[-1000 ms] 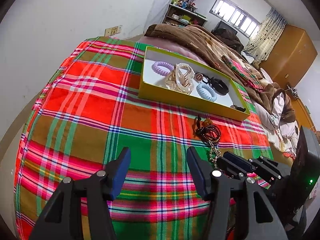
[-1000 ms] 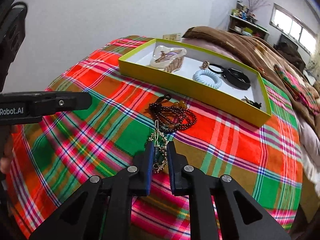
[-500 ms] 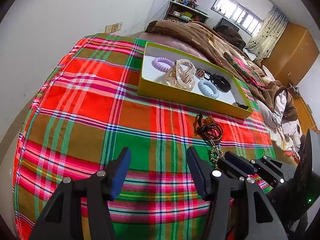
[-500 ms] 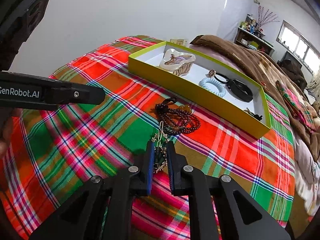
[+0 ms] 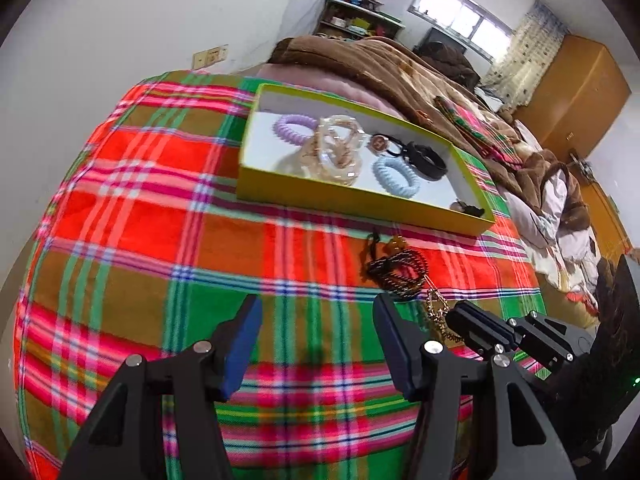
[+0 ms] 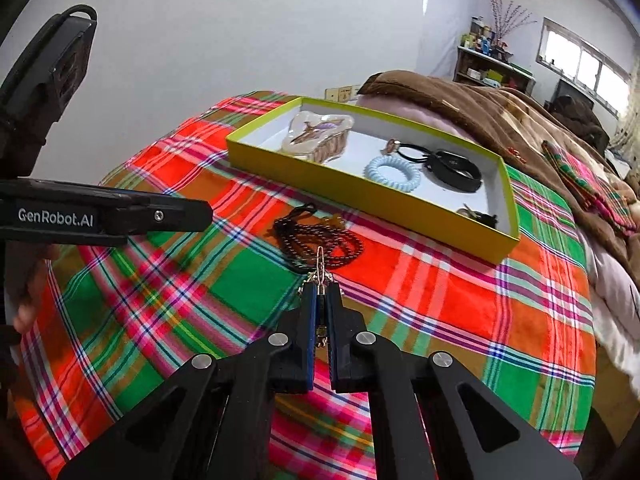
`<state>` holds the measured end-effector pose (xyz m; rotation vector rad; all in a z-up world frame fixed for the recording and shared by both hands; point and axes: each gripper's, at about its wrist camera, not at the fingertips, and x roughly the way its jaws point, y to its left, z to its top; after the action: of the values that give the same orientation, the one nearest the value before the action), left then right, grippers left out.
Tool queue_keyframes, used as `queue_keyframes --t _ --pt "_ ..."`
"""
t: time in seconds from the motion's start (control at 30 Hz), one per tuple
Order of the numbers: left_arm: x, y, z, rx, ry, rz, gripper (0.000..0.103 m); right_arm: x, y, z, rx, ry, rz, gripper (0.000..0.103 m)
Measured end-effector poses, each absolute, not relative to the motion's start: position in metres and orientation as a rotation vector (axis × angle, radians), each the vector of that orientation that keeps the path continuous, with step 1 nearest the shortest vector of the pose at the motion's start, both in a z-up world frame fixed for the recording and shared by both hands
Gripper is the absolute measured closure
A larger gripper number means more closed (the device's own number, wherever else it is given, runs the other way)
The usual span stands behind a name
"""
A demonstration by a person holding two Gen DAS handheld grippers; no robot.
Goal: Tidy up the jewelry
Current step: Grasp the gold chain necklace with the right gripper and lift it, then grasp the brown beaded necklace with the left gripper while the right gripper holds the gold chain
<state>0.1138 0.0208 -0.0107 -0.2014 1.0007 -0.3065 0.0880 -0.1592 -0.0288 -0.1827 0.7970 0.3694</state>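
A yellow-green tray lies on the plaid cloth and holds a purple coil tie, clear hair claws, a blue coil tie and black ties. A dark bead bracelet lies on the cloth in front of the tray. My right gripper is shut on a gold chain piece, lifted just above the cloth beside the beads. My left gripper is open and empty over the cloth, left of the right gripper.
The plaid cloth covers a rounded surface that drops off at the left and front. A brown blanket lies behind the tray. A white wall stands at the left, a wooden wardrobe at the far right.
My right gripper has lifted with the gold chain piece, pulling it up off the cloth near the beads. The left gripper has stayed open and shifted only slightly.
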Motion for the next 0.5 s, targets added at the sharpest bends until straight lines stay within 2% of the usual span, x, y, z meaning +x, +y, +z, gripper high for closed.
queue_keyframes --t 0.5 --pt "0.144 -0.039 -0.017 -0.081 1.021 -0.362 0.043 0.088 -0.211 -0.012 -0.069 0.738 0.29 0.099"
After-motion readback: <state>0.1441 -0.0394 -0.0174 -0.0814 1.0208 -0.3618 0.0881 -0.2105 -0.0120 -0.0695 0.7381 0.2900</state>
